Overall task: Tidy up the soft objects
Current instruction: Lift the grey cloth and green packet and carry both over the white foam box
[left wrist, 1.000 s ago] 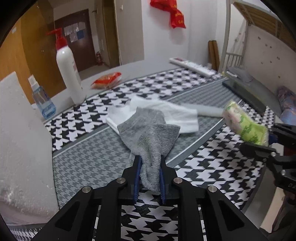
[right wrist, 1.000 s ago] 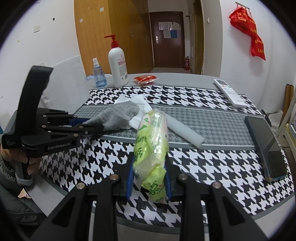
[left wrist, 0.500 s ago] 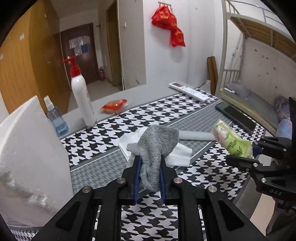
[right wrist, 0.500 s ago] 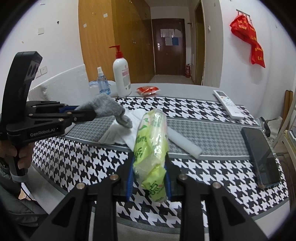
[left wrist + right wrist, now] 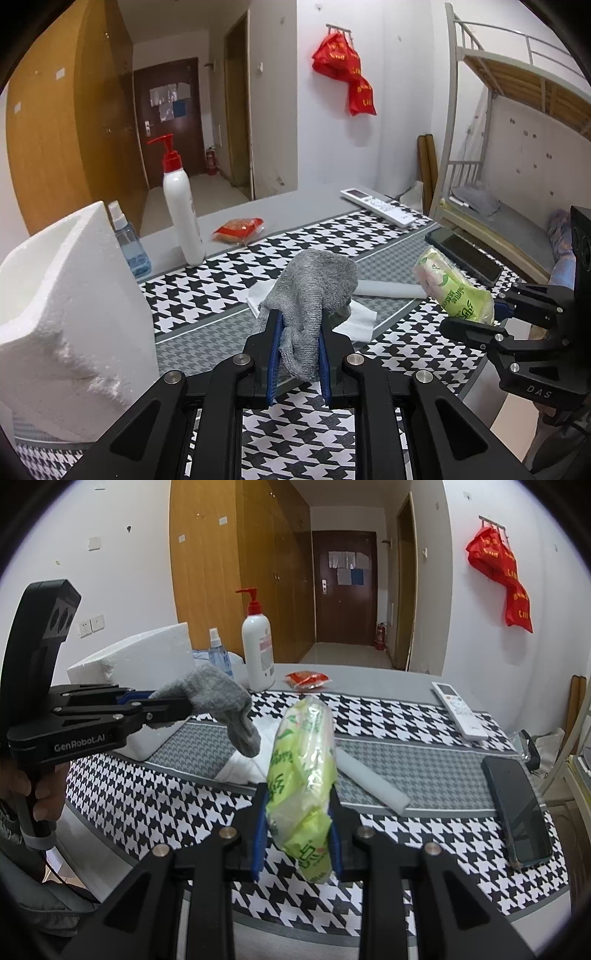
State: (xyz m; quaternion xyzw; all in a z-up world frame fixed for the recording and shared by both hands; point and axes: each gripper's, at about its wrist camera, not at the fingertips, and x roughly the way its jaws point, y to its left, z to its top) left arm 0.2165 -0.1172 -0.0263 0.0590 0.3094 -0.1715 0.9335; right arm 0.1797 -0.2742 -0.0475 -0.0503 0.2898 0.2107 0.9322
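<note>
Now the grey sock hangs clear of the table, clamped in the left tool; a second ago its toe lay on the white cloth. The green tissue pack stays gripped in the right tool, also slightly higher.

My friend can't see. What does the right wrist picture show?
The right gripper holds a green tissue pack above a black-and-white checked table. On the left, the left gripper holds up a grey sock beside a white foam box.
</note>
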